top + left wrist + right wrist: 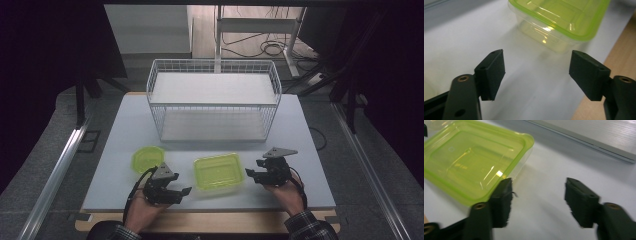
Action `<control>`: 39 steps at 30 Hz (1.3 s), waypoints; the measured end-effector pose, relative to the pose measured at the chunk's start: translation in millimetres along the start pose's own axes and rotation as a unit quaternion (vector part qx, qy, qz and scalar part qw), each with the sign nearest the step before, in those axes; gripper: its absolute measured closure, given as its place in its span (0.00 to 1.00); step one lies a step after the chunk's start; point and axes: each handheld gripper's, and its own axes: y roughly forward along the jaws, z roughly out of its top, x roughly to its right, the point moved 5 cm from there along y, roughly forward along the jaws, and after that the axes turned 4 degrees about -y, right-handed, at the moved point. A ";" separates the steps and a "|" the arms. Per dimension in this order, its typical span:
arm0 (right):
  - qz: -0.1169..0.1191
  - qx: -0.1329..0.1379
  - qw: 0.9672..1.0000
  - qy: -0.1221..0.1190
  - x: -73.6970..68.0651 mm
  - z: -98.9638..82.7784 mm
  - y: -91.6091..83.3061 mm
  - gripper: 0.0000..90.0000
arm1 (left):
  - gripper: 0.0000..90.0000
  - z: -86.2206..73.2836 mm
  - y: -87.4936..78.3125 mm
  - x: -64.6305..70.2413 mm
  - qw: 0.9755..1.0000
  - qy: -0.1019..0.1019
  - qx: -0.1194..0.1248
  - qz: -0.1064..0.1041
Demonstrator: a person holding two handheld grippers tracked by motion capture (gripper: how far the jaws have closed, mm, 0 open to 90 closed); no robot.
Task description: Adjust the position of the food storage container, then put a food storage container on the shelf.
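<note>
A clear rectangular food box with a lime-green lid (218, 172) sits near the front of the white table (300, 150). A smaller hexagonal green-lidded box (147, 159) lies to its left. My left gripper (186, 192) is just left of the rectangular box (560, 21), jaws open and empty, pointing at its corner. My right gripper (250, 173) is right of the box (474, 162), jaws open with nothing between them; its left pad (503, 200) sits close to the box's edge.
A white wire basket rack (214, 97) with two shelves stands at the back of the table. The table's wooden front edge (609, 65) runs beside my left gripper. Cables and a stand lie on the floor beyond.
</note>
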 end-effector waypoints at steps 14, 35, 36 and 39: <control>0.014 0.023 1.000 0.002 -4.9 -7.3 -6.1 0.10 | 0.09 -10.2 -3.7 1.1 1.000 0.020 0.005 0.018; 0.087 -0.004 0.994 0.068 -5.8 14.1 1.1 0.27 | 0.05 -14.1 -2.0 -0.1 0.995 0.069 -0.005 0.070; 0.092 -0.006 0.993 0.073 -5.0 14.6 2.5 0.30 | 0.05 -14.0 -2.4 -0.5 0.995 0.070 -0.006 0.071; 0.105 -0.009 0.991 0.086 -2.9 18.1 7.3 0.38 | 0.05 -12.7 -3.2 -1.3 0.995 0.068 0.000 0.071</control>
